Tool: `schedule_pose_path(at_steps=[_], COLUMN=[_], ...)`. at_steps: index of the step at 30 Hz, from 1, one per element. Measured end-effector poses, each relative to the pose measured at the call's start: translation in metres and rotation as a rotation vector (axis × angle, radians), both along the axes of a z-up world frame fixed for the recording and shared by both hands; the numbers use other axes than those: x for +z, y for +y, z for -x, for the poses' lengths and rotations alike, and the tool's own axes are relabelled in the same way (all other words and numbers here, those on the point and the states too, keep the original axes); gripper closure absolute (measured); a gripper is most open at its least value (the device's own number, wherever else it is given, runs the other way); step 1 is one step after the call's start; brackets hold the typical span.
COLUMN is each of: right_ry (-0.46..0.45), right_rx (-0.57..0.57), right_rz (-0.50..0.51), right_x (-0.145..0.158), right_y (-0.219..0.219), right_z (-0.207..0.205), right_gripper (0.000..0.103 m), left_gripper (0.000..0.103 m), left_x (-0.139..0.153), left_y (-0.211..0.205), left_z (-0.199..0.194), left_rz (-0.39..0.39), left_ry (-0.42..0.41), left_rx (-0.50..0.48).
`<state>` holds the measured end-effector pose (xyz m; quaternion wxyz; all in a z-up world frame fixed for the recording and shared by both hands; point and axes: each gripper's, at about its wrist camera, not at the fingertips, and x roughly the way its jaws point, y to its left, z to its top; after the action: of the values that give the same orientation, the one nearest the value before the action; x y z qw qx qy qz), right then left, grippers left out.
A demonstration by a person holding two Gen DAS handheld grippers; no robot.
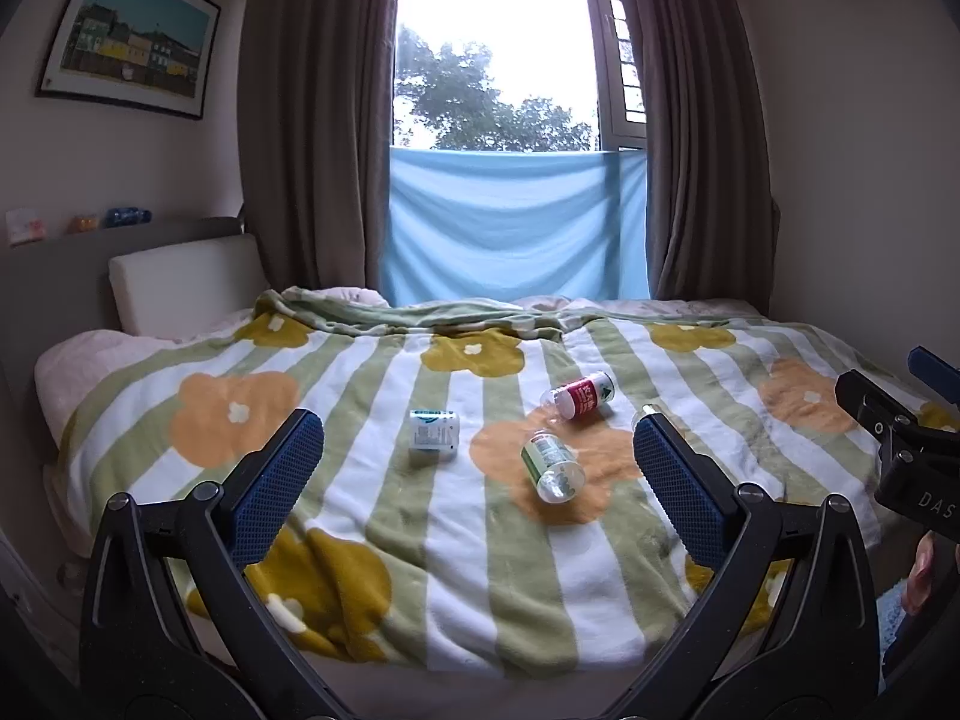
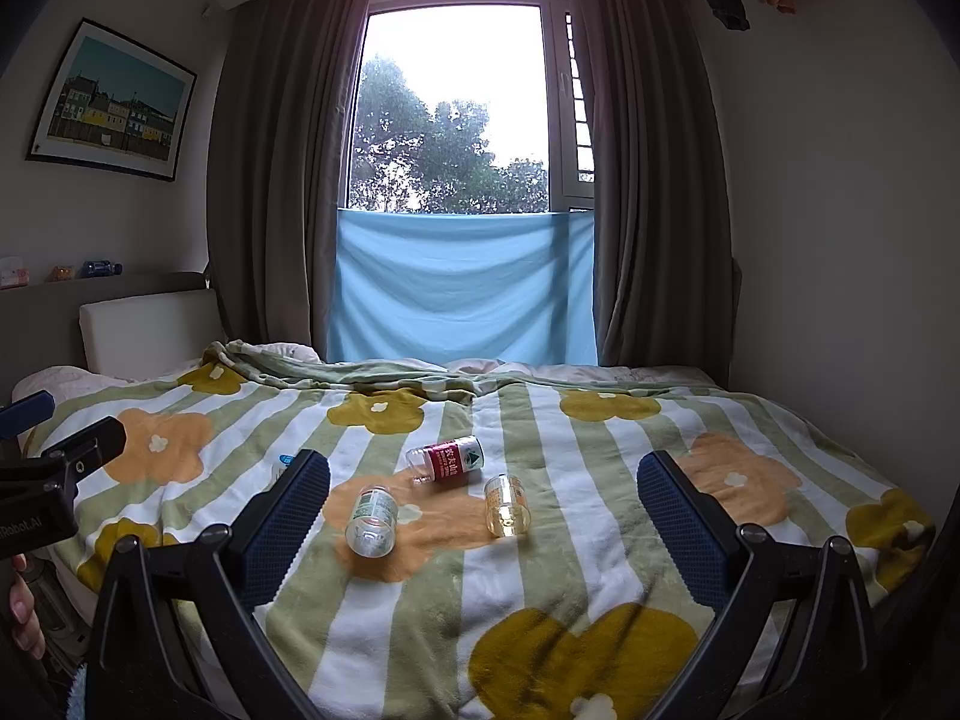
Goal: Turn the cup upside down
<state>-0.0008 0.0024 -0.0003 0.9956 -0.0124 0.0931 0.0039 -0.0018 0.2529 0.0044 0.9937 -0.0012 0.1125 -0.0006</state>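
Several small clear plastic cups are scattered on the flowered blanket (image 1: 468, 546). The green-labelled cup (image 1: 552, 465) (image 2: 372, 519) lies on its side, its open end towards me. Behind it the red-labelled cup (image 1: 579, 396) (image 2: 447, 459) also lies on its side. A yellowish clear cup (image 2: 507, 504) lies to their right, mostly hidden by a finger in the left wrist view. A white cup with blue print (image 1: 433, 432) stands on end at the left. My left gripper (image 1: 478, 438) and right gripper (image 2: 485, 474) both hover open above the near part of the bed, holding nothing.
The bed runs back to a window with brown curtains (image 1: 312, 120) and a hanging blue cloth (image 2: 462, 288). A white pillow (image 1: 180, 288) leans on the headboard at left. The other gripper's body shows at the frame edges (image 1: 900, 438) (image 2: 54, 480), with a hand (image 2: 24, 612) below.
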Motion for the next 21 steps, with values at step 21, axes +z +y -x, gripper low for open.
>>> schedule_pose_path(at_steps=[21], right_ry=[0.006], right_rx=[0.015], right_rz=[-0.005], right_x=[0.0004], right_y=[0.0056], right_z=[-0.0001], right_gripper=[0.0], left_gripper=[0.0], left_x=[-0.0006], left_y=[-0.0064], left_z=[-0.002], left_rz=[-0.008], left_ry=[0.01], left_rx=[-0.013])
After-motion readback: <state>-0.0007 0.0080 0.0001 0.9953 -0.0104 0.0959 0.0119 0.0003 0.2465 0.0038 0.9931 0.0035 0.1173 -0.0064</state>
